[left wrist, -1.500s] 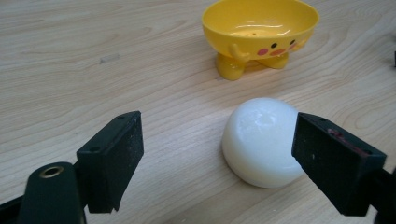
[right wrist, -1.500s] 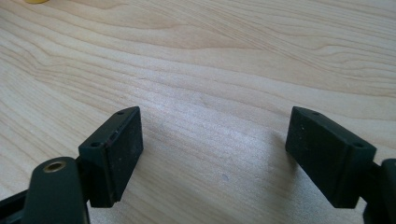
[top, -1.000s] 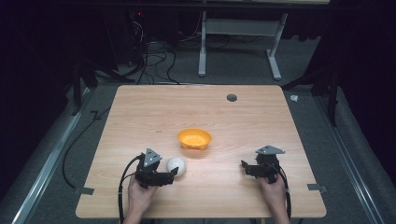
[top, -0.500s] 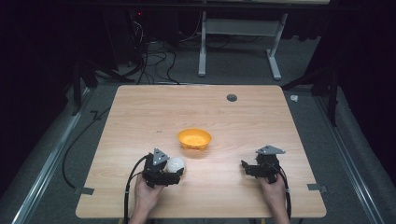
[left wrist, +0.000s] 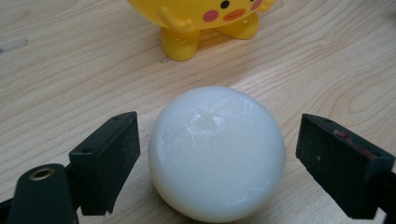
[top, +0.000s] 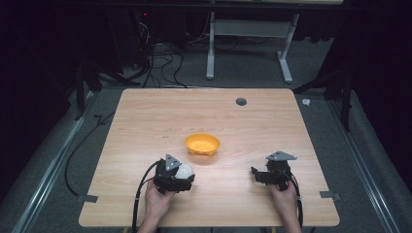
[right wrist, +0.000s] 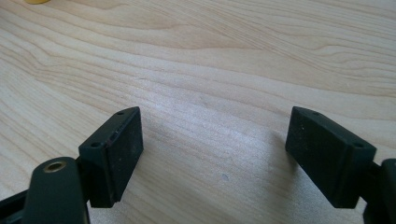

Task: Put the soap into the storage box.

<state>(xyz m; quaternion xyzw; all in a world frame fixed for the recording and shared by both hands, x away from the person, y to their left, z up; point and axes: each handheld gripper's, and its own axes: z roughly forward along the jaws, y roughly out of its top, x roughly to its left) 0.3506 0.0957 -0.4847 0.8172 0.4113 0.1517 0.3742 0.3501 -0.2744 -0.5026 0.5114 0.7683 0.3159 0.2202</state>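
- Grasping looks like the step in hand: the left gripper (left wrist: 212,163) has its jaws spread wide on either side of the white ball (left wrist: 217,151), with a gap showing on both sides, so nothing is clamped yet.
- Ball sits on the wooden table (top: 145,116), just on the person's side of the yellow bowl (top: 202,144) and a little to the bowl's left in the high view (top: 184,171).
- Next move, in my judgement, calls for a gentle, centred squeeze; a round, smooth ball could squirt forward toward the bowl if one jaw lands first.
- Right gripper (right wrist: 212,158) rests open over bare wood, jaws wide and holding nothing; in the high view it lies (top: 260,174) to the right of the bowl and nearer the person, well apart from the ball.
- Bowl stands on small feet with a painted face, near the ball but not touching it.
- Beyond the bowl the tabletop lies open up to a small dark round hole (top: 241,101) near the far edge, leaving plenty of room; the near edge is close behind both hands.
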